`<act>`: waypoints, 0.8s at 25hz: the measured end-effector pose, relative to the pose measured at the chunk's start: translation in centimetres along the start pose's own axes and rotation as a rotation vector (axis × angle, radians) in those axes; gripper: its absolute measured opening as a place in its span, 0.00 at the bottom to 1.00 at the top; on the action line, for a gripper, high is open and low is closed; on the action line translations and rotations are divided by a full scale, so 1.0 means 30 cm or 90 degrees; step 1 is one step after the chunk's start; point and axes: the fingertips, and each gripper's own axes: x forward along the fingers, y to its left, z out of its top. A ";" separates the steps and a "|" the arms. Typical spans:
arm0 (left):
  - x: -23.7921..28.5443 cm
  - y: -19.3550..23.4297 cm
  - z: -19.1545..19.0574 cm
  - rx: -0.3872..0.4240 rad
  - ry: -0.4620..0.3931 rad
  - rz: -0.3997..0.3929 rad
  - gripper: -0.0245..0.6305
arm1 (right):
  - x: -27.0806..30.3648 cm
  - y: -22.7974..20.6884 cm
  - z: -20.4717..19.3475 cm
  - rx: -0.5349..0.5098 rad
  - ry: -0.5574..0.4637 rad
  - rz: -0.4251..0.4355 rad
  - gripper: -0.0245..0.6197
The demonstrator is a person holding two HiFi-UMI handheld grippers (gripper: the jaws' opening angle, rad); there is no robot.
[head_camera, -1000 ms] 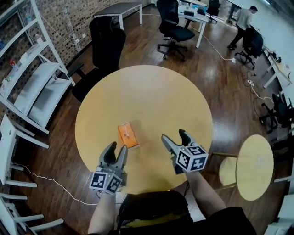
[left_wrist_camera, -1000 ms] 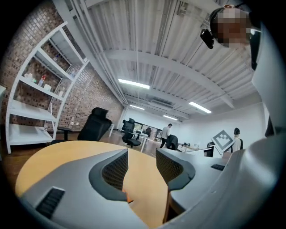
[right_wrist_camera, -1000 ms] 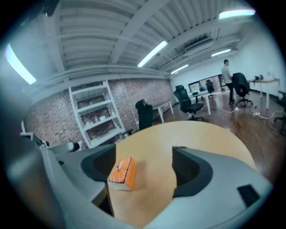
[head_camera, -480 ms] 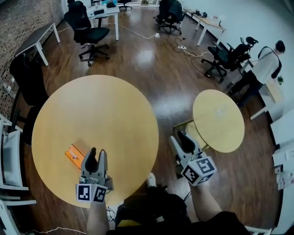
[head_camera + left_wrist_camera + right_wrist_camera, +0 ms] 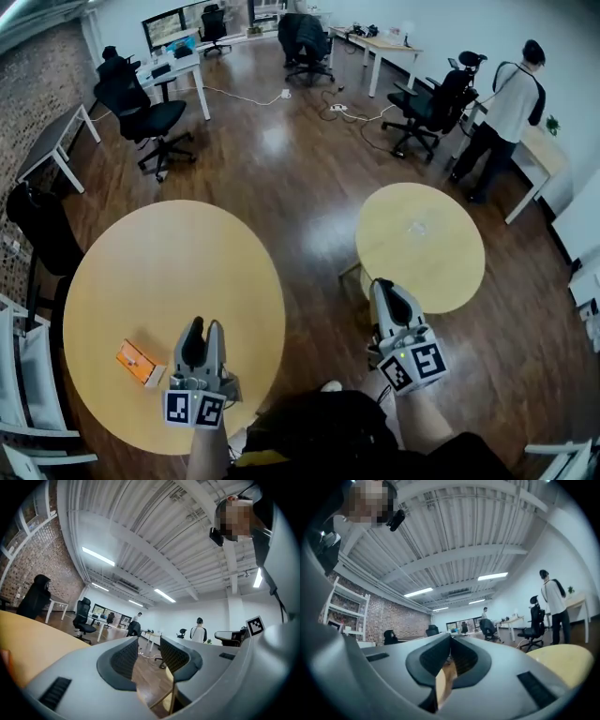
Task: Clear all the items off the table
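Observation:
An orange box (image 5: pixel 139 362) lies flat near the front left edge of the large round wooden table (image 5: pixel 169 281). My left gripper (image 5: pixel 204 328) hovers over the table just right of the box and apart from it. It is open, its jaws have just been closing, and nothing is between them (image 5: pixel 149 641). My right gripper (image 5: pixel 384 285) is off the large table, over the floor by the near rim of a small round table (image 5: pixel 419 246). It is shut with nothing in it (image 5: pixel 451 641).
A black chair (image 5: pixel 33 225) and white shelving (image 5: pixel 19 356) stand left of the large table. Behind it are an office chair (image 5: pixel 141 112) and desks. A person (image 5: pixel 511 103) stands at the back right beside another chair (image 5: pixel 431 108). Dark wood floor separates the two tables.
The view has swung right. Both grippers moved right: the left one from in front of the orange box to its right, the right one off the table towards the small table. The right jaws closed.

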 end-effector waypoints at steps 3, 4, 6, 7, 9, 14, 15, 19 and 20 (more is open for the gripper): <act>0.175 -0.206 -0.070 -0.015 -0.005 -0.069 0.27 | -0.110 -0.215 0.084 -0.002 -0.031 -0.064 0.05; 0.230 -0.288 -0.098 -0.020 -0.001 -0.101 0.27 | -0.159 -0.283 0.107 -0.002 -0.040 -0.092 0.05; 0.340 -0.474 -0.158 -0.024 0.013 -0.171 0.27 | -0.284 -0.422 0.153 -0.007 -0.060 -0.160 0.05; 0.393 -0.568 -0.186 -0.027 0.021 -0.206 0.27 | -0.353 -0.484 0.177 -0.010 -0.071 -0.197 0.05; 0.477 -0.733 -0.237 -0.039 0.042 -0.281 0.27 | -0.492 -0.569 0.220 -0.021 -0.095 -0.281 0.05; 0.592 -1.041 -0.384 -0.061 0.103 -0.424 0.26 | -0.790 -0.702 0.282 -0.073 -0.161 -0.437 0.17; 0.613 -1.089 -0.418 -0.063 0.113 -0.440 0.26 | -0.828 -0.744 0.274 -0.069 -0.160 -0.455 0.17; 0.703 -1.255 -0.522 -0.076 0.138 -0.494 0.26 | -0.923 -0.915 0.245 -0.044 -0.147 -0.518 0.17; 0.724 -1.288 -0.541 -0.079 0.141 -0.503 0.26 | -0.933 -0.953 0.246 -0.041 -0.145 -0.525 0.17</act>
